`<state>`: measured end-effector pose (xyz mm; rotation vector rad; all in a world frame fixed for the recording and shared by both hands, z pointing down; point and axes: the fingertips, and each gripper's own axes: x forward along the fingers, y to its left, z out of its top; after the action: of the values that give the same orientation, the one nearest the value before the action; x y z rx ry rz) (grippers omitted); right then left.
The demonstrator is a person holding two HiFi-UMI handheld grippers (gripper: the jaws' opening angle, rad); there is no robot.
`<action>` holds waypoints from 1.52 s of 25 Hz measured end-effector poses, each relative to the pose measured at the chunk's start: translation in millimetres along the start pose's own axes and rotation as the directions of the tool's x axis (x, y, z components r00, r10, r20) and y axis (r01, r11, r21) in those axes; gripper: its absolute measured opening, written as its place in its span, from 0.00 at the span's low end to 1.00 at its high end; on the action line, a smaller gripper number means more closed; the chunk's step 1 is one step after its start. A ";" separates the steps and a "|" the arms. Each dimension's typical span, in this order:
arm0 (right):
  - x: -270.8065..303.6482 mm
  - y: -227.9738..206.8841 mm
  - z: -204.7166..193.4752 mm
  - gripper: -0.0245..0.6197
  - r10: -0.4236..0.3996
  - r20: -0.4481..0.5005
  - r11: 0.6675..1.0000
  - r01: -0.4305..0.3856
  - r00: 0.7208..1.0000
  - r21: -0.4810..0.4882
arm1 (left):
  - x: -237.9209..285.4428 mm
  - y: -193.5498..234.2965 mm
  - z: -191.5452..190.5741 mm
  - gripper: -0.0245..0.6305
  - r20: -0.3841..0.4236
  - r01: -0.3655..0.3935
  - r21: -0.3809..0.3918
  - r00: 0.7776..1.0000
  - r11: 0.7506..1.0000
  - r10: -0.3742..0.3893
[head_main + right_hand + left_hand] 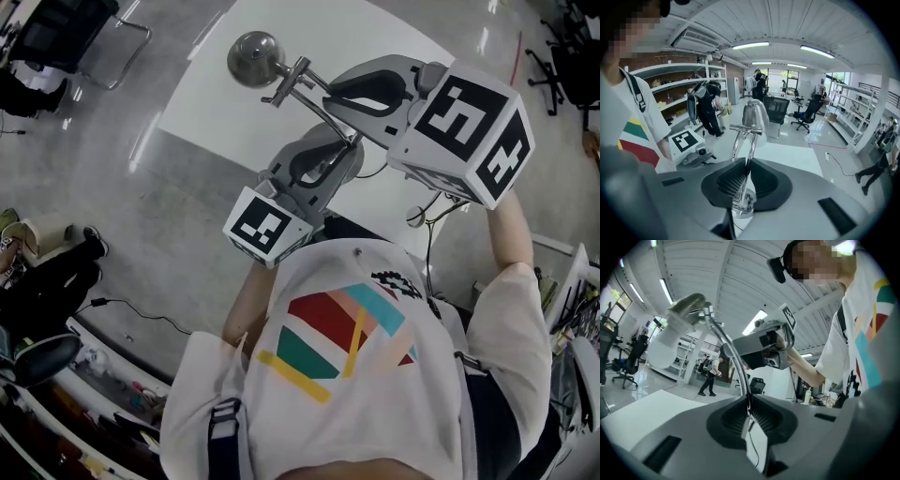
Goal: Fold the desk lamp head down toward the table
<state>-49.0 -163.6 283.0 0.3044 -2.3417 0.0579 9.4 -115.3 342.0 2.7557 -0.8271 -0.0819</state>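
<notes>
The desk lamp has a chrome bell-shaped head (254,56) on thin chrome rods (323,111) and stands on the white table (394,37). In the head view my left gripper (352,142) grips the rods lower down and my right gripper (330,94) grips higher, nearer the head. In the left gripper view its jaws (749,404) are shut on a thin rod, with the lamp head (686,305) up to the left. The right gripper view shows its jaws (745,166) shut on the twin rods, the head (754,115) ahead and the round base (740,208) below.
Office chairs (66,37) stand on the grey floor left of the table. A black cable (141,314) trails on the floor. Shelving (670,89) lines the left wall and people (707,110) walk in the background. A white cord (427,216) hangs at the table's near edge.
</notes>
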 end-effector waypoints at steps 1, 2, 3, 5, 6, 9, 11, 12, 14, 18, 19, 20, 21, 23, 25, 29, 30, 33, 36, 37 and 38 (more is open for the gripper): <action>4.3 -0.8 -0.8 0.11 -0.001 -0.030 1.000 0.001 1.000 -0.008 | 1.2 -1.0 -0.3 0.15 -0.005 0.010 -0.002 1.000 1.000 -0.010; 8.5 -1.2 -1.3 0.11 0.000 -0.057 1.000 -0.001 0.998 -0.017 | 1.9 -1.7 0.1 0.15 -0.004 0.019 -0.007 1.000 1.000 -0.020; 11.8 -1.3 -1.3 0.11 0.003 -0.080 1.000 -0.005 0.997 -0.020 | 2.0 -2.2 1.1 0.15 0.000 0.027 -0.013 1.000 1.000 -0.027; 17.1 -2.3 -1.7 0.11 0.007 -0.111 1.000 -0.008 0.994 -0.006 | 1.9 -2.0 3.1 0.16 0.008 0.032 -0.019 0.999 0.999 -0.032; 20.7 -3.2 -2.2 0.11 0.009 -0.122 1.000 -0.008 0.993 0.007 | 1.2 -1.2 3.3 0.16 0.014 0.031 -0.021 0.999 0.999 -0.031; 33.9 -5.8 -7.7 0.11 0.040 -0.155 0.998 -0.032 0.987 0.048 | -0.1 0.0 2.4 0.18 0.055 0.031 -0.059 0.998 0.998 -0.028; 44.1 -6.4 -14.0 0.11 0.088 -0.181 0.994 -0.074 0.980 0.083 | 0.2 0.1 1.4 0.19 0.091 0.037 -0.142 0.996 0.989 -0.024; 51.5 -6.1 -16.9 0.11 0.118 -0.191 0.990 -0.100 0.974 0.103 | -1.3 2.1 0.3 0.19 0.110 0.041 -0.198 0.994 0.979 -0.019; 67.9 -6.0 -20.5 0.11 0.175 -0.211 0.979 -0.147 0.962 0.142 | -6.2 10.0 -1.5 0.20 0.143 0.048 -0.300 0.990 0.953 -0.005; 75.9 -5.8 -22.3 0.11 0.213 -0.231 0.971 -0.180 0.949 0.157 | -9.3 14.1 -2.1 0.20 0.203 0.087 -0.328 0.979 0.941 -0.019; 74.2 -4.6 -23.2 0.11 0.217 -0.227 0.970 -0.184 0.949 0.157 | -9.1 11.7 -2.3 0.20 0.209 0.086 -0.303 0.978 0.949 -0.022; 72.7 -3.6 -23.7 0.11 0.225 -0.221 0.968 -0.192 0.949 0.161 | -9.6 10.0 -1.3 0.21 0.210 0.068 -0.258 0.978 0.964 -0.012; 72.0 -3.3 -23.5 0.11 0.234 -0.214 0.965 -0.200 0.948 0.167 | -11.3 10.7 1.6 0.22 0.209 0.025 -0.188 0.978 0.982 0.015; 73.9 -5.5 -21.8 0.11 0.249 -0.205 0.961 -0.214 0.947 0.176 | -21.0 24.1 8.9 0.34 0.215 -0.116 -0.028 0.969 0.993 0.119; 78.3 -9.4 -22.0 0.11 0.251 -0.207 0.961 -0.218 0.946 0.171 | -38.6 50.6 2.4 0.35 0.182 -0.256 0.031 0.952 0.966 0.246; 83.9 -9.7 -31.7 0.11 0.241 -0.215 0.964 -0.206 0.946 0.171 | -73.9 83.9 -7.1 0.35 0.138 -0.391 0.117 0.917 0.913 0.375; 86.8 -10.1 -32.8 0.11 0.236 -0.225 0.964 -0.199 0.945 0.176 | -78.6 87.7 -4.1 0.35 0.136 -0.400 0.154 0.914 0.904 0.382; 98.5 -13.6 -30.9 0.11 0.247 -0.270 0.959 -0.194 0.931 0.206 | -86.2 99.0 8.7 0.35 0.136 -0.396 0.218 0.917 0.892 0.374; 104.0 -14.4 -33.8 0.11 0.286 -0.293 0.943 -0.213 0.913 0.256 | -77.3 98.9 -2.8 0.35 -0.012 -0.288 0.404 0.947 0.868 0.320; 104.5 -13.4 -37.5 0.11 0.295 -0.299 0.937 -0.213 0.908 0.277 | -71.7 97.1 -11.0 0.35 -0.075 -0.246 0.461 0.947 0.852 0.314; 105.0 -11.7 -42.2 0.11 0.301 -0.309 0.932 -0.209 0.902 0.297 | -66.0 95.6 -16.9 0.35 -0.107 -0.227 0.492 0.942 0.841 0.317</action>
<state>-88.8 -190.5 386.1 0.0947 -2.0020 0.5093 -94.6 -152.0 382.2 2.9728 -1.3275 0.4920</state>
